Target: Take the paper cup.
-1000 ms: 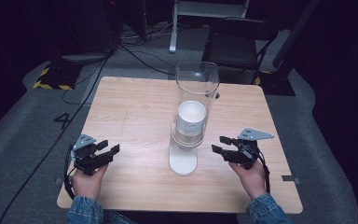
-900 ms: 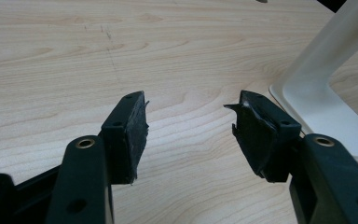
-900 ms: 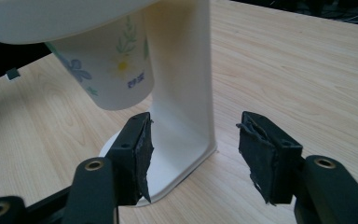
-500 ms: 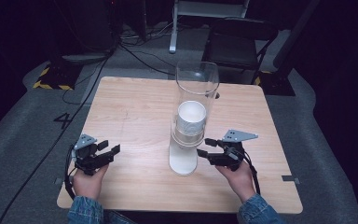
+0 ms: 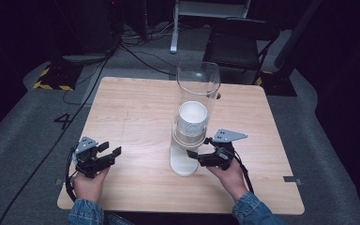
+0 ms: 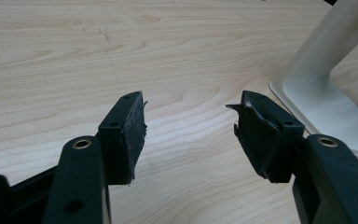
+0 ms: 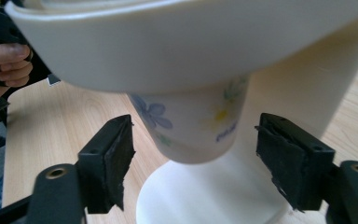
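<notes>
While both hands rest low in the high view, a tall cup dispenser with a clear plastic tube (image 5: 198, 101) stands near the middle of the light wooden table (image 5: 136, 112), its long axis upright and its open mouth pointing up toward the top of the frame. Inside the tube sits a stack of white paper cups (image 5: 192, 117), rims upward. The tube is carried on a cream-white stand with a flat rounded base (image 5: 182, 165) that lies on the table just below centre.

At the lower right of centre, the right gripper (image 5: 196, 151) points toward the left of the frame, its tips just beside the bottom of the dispenser. In the right gripper view its jaws stand wide apart with nothing between the pads: the lowest cup, a white paper cup printed with blue and yellow flowers (image 7: 191, 123), hangs bottom-down from the cream collar (image 7: 168, 42) and sits in the gap ahead of the jaws, apart from both. Its axis tilts in that view, top leaning to the right.

At the lower left, the left gripper (image 5: 110, 151) lies well apart from the dispenser, pointing toward the right of the frame. In the left gripper view its jaws are spread wide over bare wood, holding nothing, with the white base at the right edge.
</notes>
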Motion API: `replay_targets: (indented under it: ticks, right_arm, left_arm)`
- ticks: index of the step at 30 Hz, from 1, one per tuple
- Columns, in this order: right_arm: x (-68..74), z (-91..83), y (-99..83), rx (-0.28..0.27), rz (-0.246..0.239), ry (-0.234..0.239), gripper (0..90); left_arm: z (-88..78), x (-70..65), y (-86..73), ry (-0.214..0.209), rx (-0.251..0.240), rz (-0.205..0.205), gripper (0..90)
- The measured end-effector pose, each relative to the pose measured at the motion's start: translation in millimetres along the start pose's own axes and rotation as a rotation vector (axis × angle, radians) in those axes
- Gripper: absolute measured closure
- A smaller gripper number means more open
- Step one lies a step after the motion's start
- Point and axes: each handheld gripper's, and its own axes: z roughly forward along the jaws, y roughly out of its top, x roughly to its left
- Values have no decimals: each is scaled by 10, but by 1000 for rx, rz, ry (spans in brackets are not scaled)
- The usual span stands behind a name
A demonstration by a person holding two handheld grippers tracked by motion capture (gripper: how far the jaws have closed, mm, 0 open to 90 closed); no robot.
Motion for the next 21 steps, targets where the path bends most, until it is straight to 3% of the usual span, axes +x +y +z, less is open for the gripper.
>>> replay_targets:
  ticks: [7, 13, 21]
  right_arm:
    - [39, 153, 20, -45, -25, 3, 232]
    - [51, 257, 13, -64, -10, -1, 229]
    - [56, 301, -2, -88, -9, -29, 285]
  left_arm:
    - [-35, 15, -44, 5, 6, -4, 420]
    - [-90, 56, -75, 6, 4, -21, 419]
    - [-88, 59, -87, 7, 5, -23, 418]
